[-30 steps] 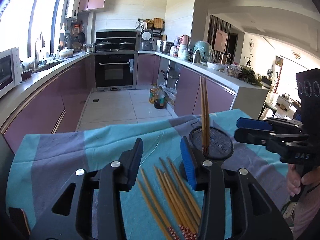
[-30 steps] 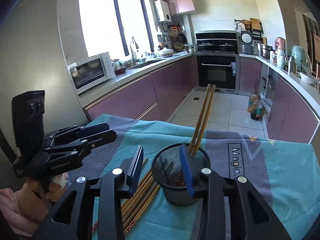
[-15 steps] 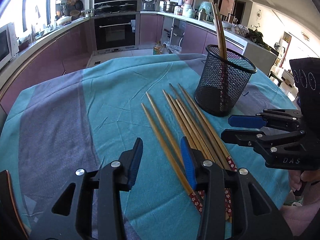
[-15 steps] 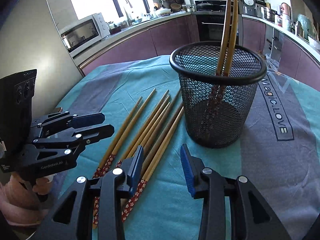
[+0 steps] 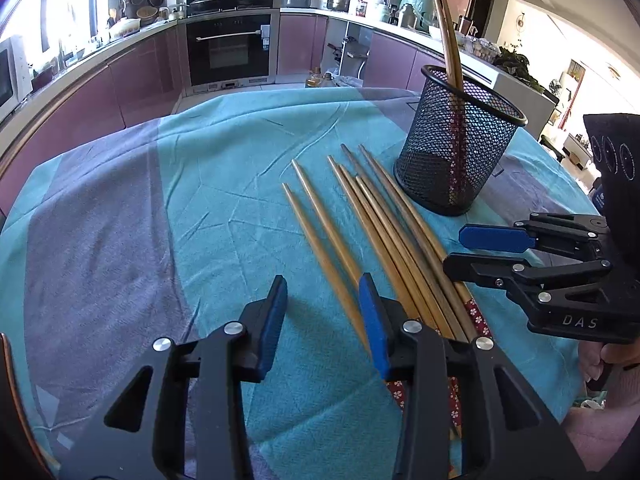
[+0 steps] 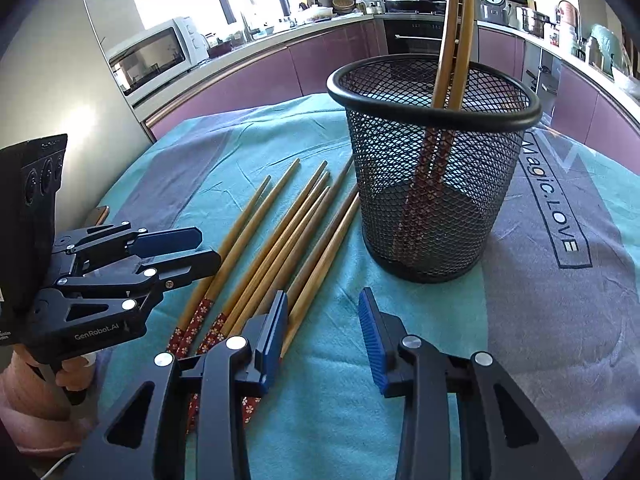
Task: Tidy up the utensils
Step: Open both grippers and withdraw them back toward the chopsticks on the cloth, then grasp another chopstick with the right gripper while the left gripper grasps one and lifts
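Several wooden chopsticks (image 5: 360, 224) with red flowered ends lie side by side on the teal cloth; they also show in the right wrist view (image 6: 280, 236). A black mesh cup (image 5: 456, 148) stands upright beside them with two chopsticks (image 5: 448, 32) in it; the cup also shows in the right wrist view (image 6: 432, 168). My left gripper (image 5: 323, 300) is open and empty, low over the leftmost chopsticks. My right gripper (image 6: 323, 320) is open and empty, just in front of the cup and over the chopsticks' thick ends. Each gripper shows in the other's view: right (image 5: 480, 252), left (image 6: 192, 248).
The table wears a teal and grey cloth (image 5: 160, 200) printed "Magic.LOVE" (image 6: 556, 204). Behind it are purple kitchen cabinets (image 5: 132, 80), an oven (image 5: 228, 48) and a microwave (image 6: 156, 56). The table's edge lies close behind the cup.
Both grippers have come down and tilted toward the table, from level with the cup's rim to low over the loose chopsticks. Both stay open.
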Motion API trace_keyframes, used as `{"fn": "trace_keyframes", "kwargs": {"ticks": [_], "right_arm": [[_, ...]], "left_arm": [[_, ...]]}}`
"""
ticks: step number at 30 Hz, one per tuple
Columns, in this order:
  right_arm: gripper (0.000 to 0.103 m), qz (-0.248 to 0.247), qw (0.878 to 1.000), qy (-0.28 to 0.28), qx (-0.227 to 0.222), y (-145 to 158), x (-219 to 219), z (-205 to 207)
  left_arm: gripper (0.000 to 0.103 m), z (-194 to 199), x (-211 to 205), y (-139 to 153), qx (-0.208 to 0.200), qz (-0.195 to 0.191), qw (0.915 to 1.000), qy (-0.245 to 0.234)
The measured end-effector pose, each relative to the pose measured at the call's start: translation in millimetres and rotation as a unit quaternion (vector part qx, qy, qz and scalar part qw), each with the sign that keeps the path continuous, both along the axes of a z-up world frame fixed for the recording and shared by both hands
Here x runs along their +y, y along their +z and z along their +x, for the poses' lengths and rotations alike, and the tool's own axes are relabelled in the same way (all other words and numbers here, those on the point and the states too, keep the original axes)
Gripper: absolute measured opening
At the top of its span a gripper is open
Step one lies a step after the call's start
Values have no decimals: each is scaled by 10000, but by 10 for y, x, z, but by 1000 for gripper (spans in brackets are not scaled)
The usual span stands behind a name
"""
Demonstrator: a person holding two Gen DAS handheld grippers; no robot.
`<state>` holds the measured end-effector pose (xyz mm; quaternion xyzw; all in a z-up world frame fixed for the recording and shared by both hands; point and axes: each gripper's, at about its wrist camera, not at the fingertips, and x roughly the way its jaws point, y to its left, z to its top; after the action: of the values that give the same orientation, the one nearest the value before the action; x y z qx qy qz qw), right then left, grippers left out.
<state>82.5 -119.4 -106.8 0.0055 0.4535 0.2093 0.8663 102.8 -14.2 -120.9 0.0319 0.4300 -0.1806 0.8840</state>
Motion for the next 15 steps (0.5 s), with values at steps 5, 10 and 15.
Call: {"fn": "trace_keyframes", "kwargs": {"ticks": [5, 10, 15], "right_arm": [[34, -257, 9997, -7, -47, 18, -3, -23], [33, -431, 9991, 21, -54, 24, 4, -38], [32, -541, 9985, 21, -108, 6, 107, 30]], "left_arm": [[27, -3, 2, -19, 49, 61, 10000, -2], [25, -4, 13, -16, 86, 126, 9999, -6], [25, 64, 8, -43, 109, 167, 9998, 69]]}}
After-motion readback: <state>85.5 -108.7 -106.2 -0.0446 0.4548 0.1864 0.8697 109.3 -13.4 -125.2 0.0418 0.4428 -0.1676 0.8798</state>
